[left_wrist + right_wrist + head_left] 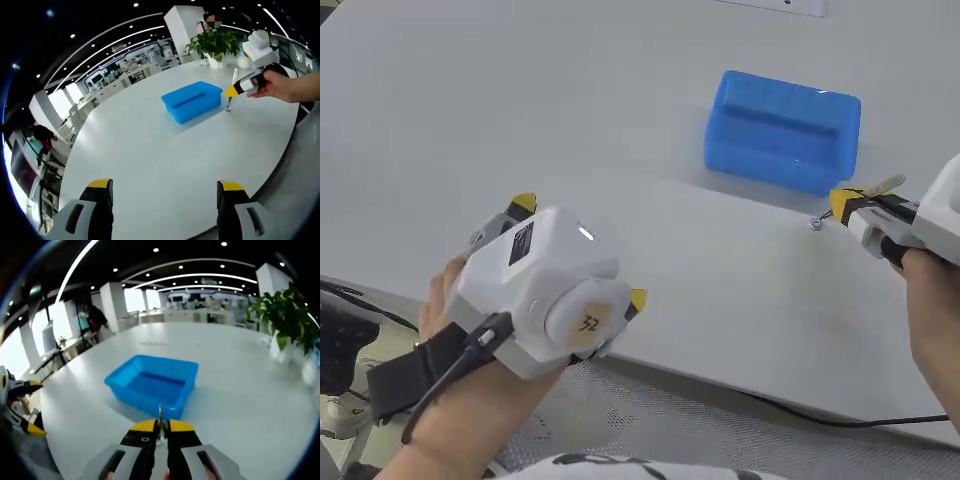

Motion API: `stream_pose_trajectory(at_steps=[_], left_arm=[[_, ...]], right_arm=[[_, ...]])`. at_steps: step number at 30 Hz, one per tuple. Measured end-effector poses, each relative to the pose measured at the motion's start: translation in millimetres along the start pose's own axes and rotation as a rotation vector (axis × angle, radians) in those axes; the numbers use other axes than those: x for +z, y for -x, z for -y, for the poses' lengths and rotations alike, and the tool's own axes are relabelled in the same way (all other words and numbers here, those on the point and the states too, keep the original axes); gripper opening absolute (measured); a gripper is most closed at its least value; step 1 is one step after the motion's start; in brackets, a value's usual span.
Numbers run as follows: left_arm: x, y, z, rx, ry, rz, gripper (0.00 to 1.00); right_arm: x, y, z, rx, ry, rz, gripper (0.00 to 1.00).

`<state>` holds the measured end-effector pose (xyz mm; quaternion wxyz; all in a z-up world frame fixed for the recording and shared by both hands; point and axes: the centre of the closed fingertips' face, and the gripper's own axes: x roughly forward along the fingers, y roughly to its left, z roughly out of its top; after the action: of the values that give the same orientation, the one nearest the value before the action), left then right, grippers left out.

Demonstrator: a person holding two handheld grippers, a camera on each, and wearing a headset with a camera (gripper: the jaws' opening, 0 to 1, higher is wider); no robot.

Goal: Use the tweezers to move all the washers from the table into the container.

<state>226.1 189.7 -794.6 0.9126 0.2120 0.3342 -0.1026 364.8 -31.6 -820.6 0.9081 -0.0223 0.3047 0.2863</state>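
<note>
While the right gripper (847, 204) clenches the tweezers (883, 186), the washer (815, 223) (tiny, light, likely slippery) wants pinching across its rim; left gripper (164, 186) fingers (100, 186) spread.

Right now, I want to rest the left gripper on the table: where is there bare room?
The white tabletop lies bare between the open left gripper and the blue rectangular plastic container. Crowded: off the container's near right corner, where the right gripper holds metal tweezers by a small metal washer.
</note>
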Motion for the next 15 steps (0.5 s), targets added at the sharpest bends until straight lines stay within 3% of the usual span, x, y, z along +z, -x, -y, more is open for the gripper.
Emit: stream_pose_trajectory(at_steps=[15], left_arm=[[-0.4,-0.3,0.3,-0.002,-0.001,-0.003,0.87]], right_arm=[[-5.6,-2.0,-3.0,-0.003,0.049,-0.025,0.05]])
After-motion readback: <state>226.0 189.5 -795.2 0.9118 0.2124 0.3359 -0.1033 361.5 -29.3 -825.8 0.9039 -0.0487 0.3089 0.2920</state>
